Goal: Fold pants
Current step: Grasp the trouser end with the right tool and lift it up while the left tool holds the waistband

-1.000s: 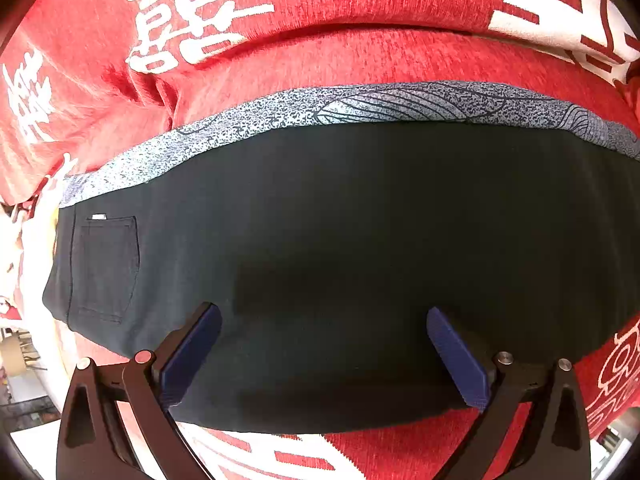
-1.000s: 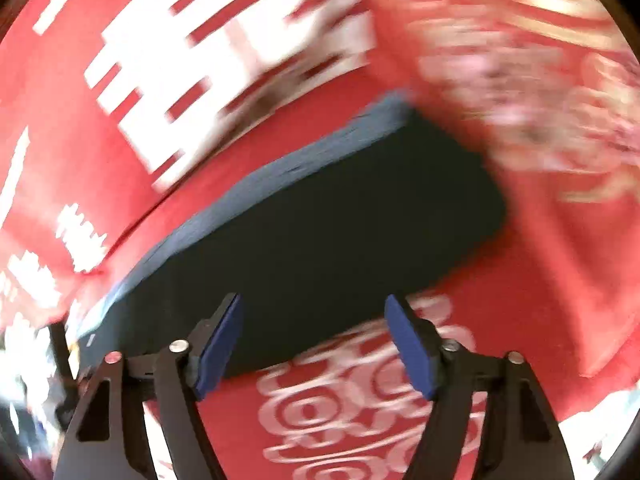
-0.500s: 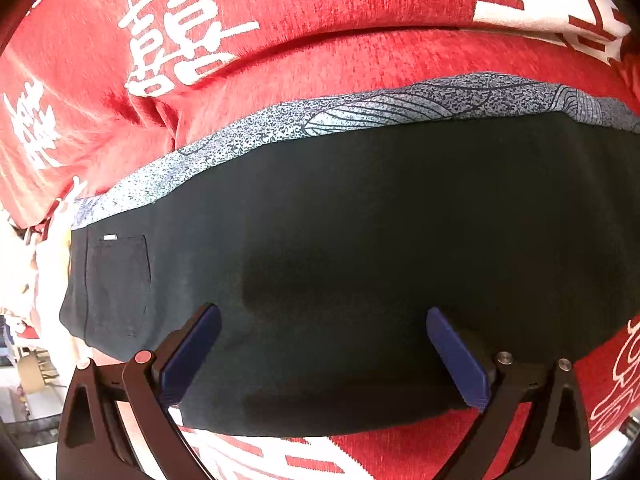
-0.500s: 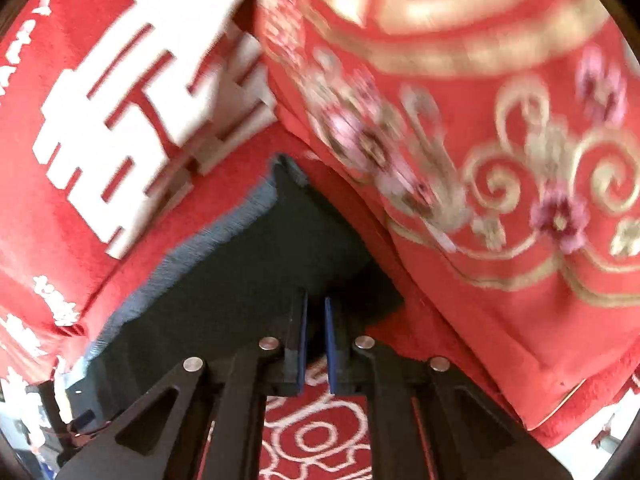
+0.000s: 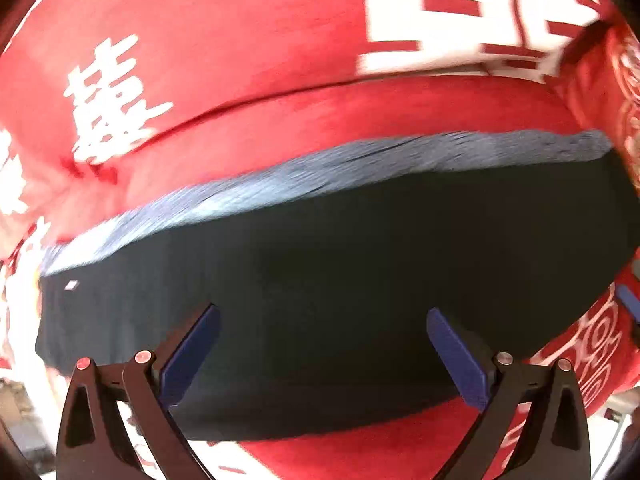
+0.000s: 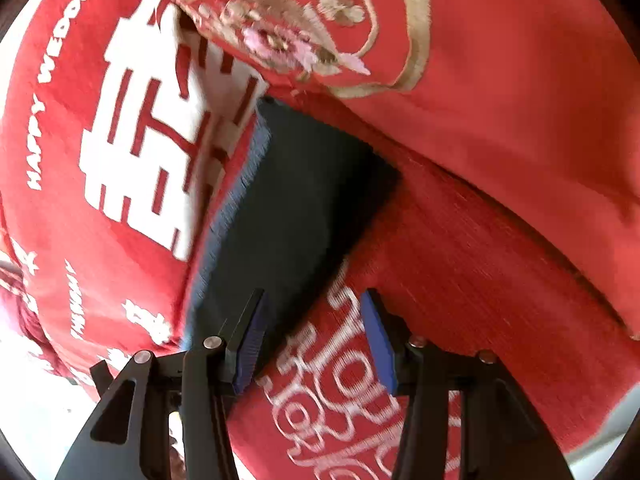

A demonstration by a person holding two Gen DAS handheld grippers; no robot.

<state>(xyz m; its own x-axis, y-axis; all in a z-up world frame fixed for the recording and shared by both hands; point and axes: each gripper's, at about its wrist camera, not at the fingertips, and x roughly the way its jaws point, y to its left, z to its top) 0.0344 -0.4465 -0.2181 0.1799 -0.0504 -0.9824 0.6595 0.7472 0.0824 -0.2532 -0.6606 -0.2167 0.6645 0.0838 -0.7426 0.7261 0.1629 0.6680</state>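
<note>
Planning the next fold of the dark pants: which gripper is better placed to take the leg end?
Right. The right gripper, jaws opening, hangs at the pants' end edge; the left gripper hovers open over their middle.

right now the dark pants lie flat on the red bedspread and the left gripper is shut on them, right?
Not quite. The pants do lie flat on the red bedspread, but the left gripper is open above them, gripping nothing, as the left wrist view shows.

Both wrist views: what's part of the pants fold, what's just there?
Job:
- pants, dark, laid flat, with a grey patterned band along the far edge
- left tongs, open above the pants
- right tongs, opening at the pants' end, nothing between them

Just there:
- red blanket with white characters, under the pants
- red embroidered cover
</note>
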